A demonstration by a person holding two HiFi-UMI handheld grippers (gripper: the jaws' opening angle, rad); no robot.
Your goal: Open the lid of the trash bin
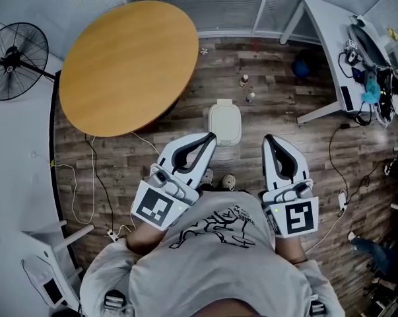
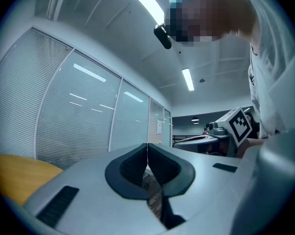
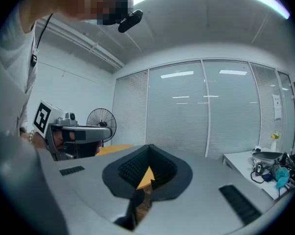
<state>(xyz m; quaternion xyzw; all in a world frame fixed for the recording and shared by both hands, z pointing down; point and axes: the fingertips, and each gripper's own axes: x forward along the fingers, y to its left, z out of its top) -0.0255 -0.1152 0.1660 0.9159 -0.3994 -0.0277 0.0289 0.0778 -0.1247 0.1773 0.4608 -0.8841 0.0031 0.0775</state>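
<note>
A small white trash bin [image 1: 225, 122] with its lid down stands on the wood floor, just ahead of the person's feet. My left gripper [image 1: 212, 137] is held at chest height, its tip level with the bin's left side, jaws shut with nothing between them. My right gripper [image 1: 267, 139] hangs to the bin's right, also shut and empty. In the left gripper view the left gripper [image 2: 147, 147] points up and level at window blinds; the bin is not in it. The right gripper [image 3: 148, 147] in its own view faces blinds and a fan; no bin shows there either.
A round wooden table [image 1: 129, 65] stands at the back left, with a black floor fan [image 1: 14, 51] beside it. A white desk [image 1: 344, 51] with cables and gear is at the right. Two small bottles [image 1: 247, 88] sit on the floor behind the bin. Cables run across the floor.
</note>
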